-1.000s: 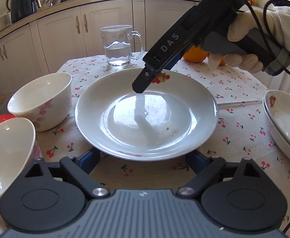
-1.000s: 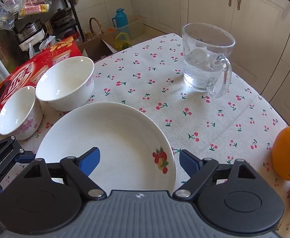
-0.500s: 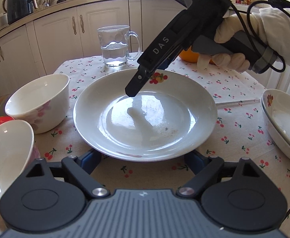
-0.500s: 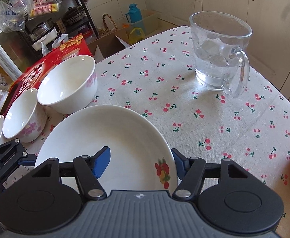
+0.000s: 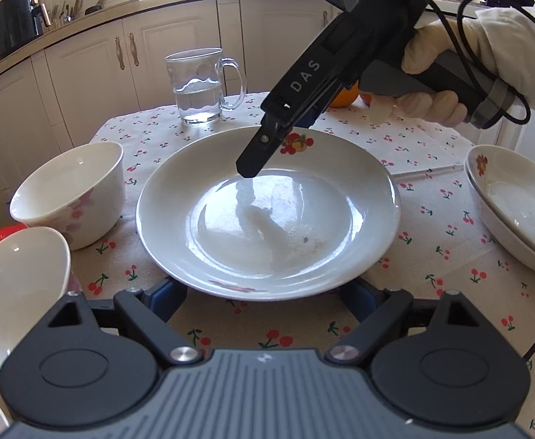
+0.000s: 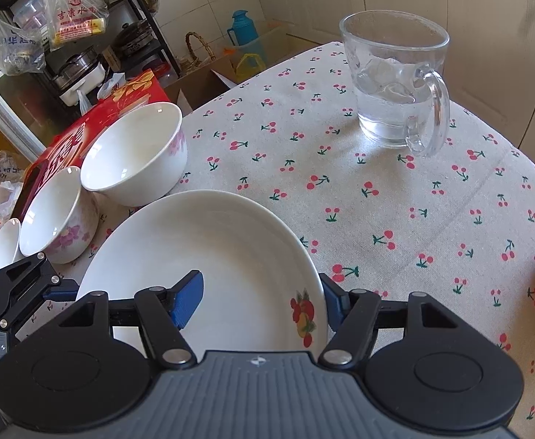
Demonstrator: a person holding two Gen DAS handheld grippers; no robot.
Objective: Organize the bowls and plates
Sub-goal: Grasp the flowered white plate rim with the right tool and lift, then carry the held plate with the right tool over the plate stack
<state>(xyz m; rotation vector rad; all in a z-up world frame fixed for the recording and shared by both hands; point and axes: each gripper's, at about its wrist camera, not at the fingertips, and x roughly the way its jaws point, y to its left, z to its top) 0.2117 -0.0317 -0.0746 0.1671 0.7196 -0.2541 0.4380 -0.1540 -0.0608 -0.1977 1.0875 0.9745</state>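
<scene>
The right gripper (image 6: 262, 301) had its blue fingers (image 6: 188, 298) spread apart, one over the inside of the white plate (image 6: 208, 256) and the other outside its rim beside the fruit motif, straddling the far edge without pinching it. In the left wrist view that same gripper (image 5: 263, 150) came down at a slant from a gloved right hand (image 5: 428, 84), its tip above the plate's far side. The left gripper (image 5: 263, 301) held its fingers (image 5: 166, 298) wide apart at the near edge of the plate (image 5: 267, 216); whether they touched the rim could not be told.

The plate sat in the middle of the cherry-print worktop (image 6: 395, 201). To its left stood a large white bowl (image 5: 73, 194), with a smaller bowl (image 5: 15, 300) nearer the camera. Stacked plates (image 5: 516, 205) lay well off to the right. Beyond the plate stood a glass mug (image 5: 199, 86) holding water, and an orange (image 5: 346, 97) showed behind the right gripper.
</scene>
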